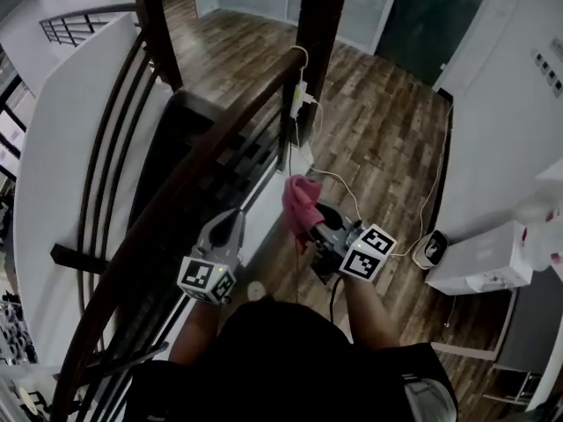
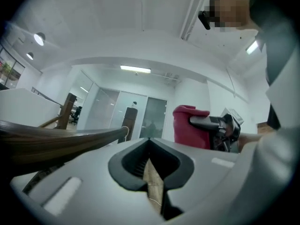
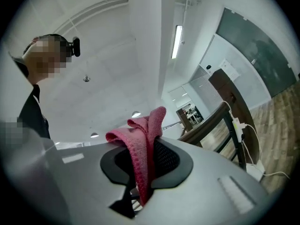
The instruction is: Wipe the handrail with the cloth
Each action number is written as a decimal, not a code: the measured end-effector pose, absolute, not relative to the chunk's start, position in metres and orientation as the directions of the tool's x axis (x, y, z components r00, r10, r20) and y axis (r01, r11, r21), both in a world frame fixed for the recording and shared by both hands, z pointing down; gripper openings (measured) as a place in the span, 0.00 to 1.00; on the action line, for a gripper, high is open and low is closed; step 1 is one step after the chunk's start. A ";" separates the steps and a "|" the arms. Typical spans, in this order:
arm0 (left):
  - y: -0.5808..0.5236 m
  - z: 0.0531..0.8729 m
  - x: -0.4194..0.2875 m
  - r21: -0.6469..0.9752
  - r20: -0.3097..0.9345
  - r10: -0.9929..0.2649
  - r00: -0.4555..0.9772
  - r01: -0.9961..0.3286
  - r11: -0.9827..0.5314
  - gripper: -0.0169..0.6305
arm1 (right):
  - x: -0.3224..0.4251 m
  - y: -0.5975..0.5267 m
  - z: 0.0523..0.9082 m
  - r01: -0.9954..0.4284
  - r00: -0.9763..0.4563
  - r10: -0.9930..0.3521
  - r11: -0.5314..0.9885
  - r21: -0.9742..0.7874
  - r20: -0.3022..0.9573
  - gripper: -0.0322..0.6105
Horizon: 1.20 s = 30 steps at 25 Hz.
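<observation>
A dark wooden handrail (image 1: 202,156) curves from the lower left up to a newel post (image 1: 318,25). My right gripper (image 1: 308,222) is shut on a pink cloth (image 1: 300,202), held to the right of the rail and apart from it. In the right gripper view the cloth (image 3: 143,146) is pinched between the jaws, with the rail (image 3: 206,123) beyond. My left gripper (image 1: 236,218) is shut and empty, just right of the rail. In the left gripper view its jaws (image 2: 149,165) are together, the rail (image 2: 61,139) at left, the cloth (image 2: 190,125) at right.
White stair wall (image 1: 62,139) and black balusters (image 1: 114,148) lie left of the rail. A white charger and cable (image 1: 303,95) hang on the post. Wood floor (image 1: 378,130) below, a white box (image 1: 479,258) and small device (image 1: 429,249) at right.
</observation>
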<state>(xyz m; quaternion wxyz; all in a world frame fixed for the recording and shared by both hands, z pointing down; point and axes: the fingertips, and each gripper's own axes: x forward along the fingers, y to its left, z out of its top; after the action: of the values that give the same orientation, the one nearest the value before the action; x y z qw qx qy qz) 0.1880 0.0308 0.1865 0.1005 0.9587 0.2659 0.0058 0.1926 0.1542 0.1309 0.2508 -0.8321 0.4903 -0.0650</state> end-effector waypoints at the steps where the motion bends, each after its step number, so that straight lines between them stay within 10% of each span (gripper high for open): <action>1: 0.038 0.186 0.196 0.189 -0.051 0.534 0.844 0.533 -0.824 0.03 | 0.199 0.158 0.132 -0.775 0.530 -0.837 -0.412 -0.479 -0.138 0.13; 30: 0.098 0.223 0.368 0.160 0.028 0.505 0.863 0.495 -0.854 0.03 | 0.419 0.194 0.190 -0.743 0.536 -0.839 -0.415 -0.525 -0.095 0.13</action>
<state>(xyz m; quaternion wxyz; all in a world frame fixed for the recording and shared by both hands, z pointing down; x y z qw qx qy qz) 0.3683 0.0978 0.2229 0.0740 0.9622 0.2599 0.0344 0.4190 0.1944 0.1900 0.2622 -0.8361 0.4731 -0.0915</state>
